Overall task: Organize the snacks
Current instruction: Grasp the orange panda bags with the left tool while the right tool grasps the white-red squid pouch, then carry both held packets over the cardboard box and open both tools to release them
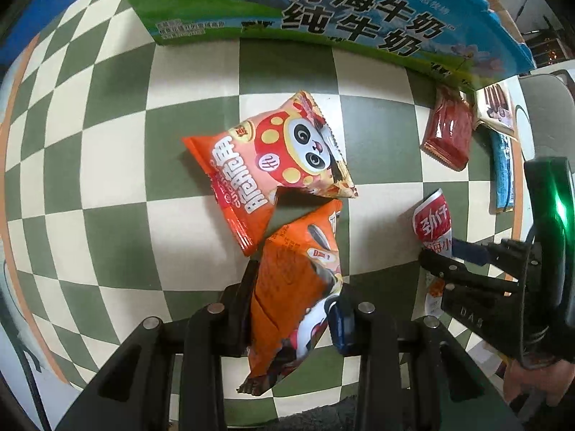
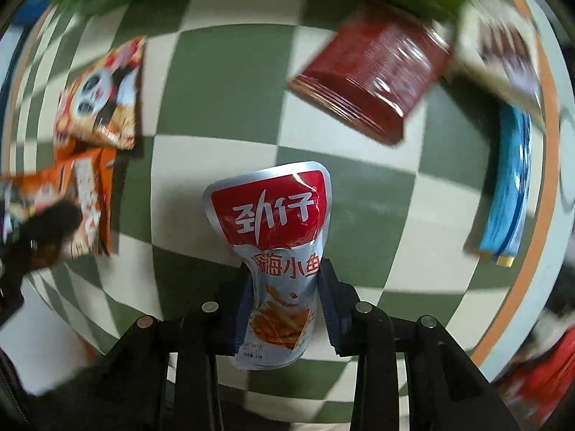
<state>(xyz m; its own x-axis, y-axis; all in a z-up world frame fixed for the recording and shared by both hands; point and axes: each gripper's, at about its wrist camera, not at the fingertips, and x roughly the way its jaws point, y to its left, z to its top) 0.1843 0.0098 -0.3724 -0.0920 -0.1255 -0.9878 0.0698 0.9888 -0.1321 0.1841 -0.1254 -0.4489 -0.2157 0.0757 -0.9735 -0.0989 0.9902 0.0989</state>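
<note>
My left gripper (image 1: 294,298) points down and is shut on an orange snack bag (image 1: 287,269), which hangs crumpled between its fingers. Just beyond it a red-and-pink panda snack bag (image 1: 273,158) lies on the checkered cloth. In the right wrist view my right gripper (image 2: 284,298) is shut on a silver pouch with a red label (image 2: 273,215), its waist pinched between the pads. From the left wrist view that right gripper (image 1: 452,262) sits at the right edge, holding the same pouch (image 1: 433,219). The panda bag (image 2: 100,97) and the orange bag (image 2: 86,197) appear blurred at the left.
A large milk carton box (image 1: 323,10) stands along the far side of the green-and-cream checkered cloth (image 1: 107,179). At the right lie a dark red packet (image 1: 447,129), a white box with chocolate sticks (image 1: 496,107) and a blue packet (image 1: 503,176). A hand holds the right gripper's handle.
</note>
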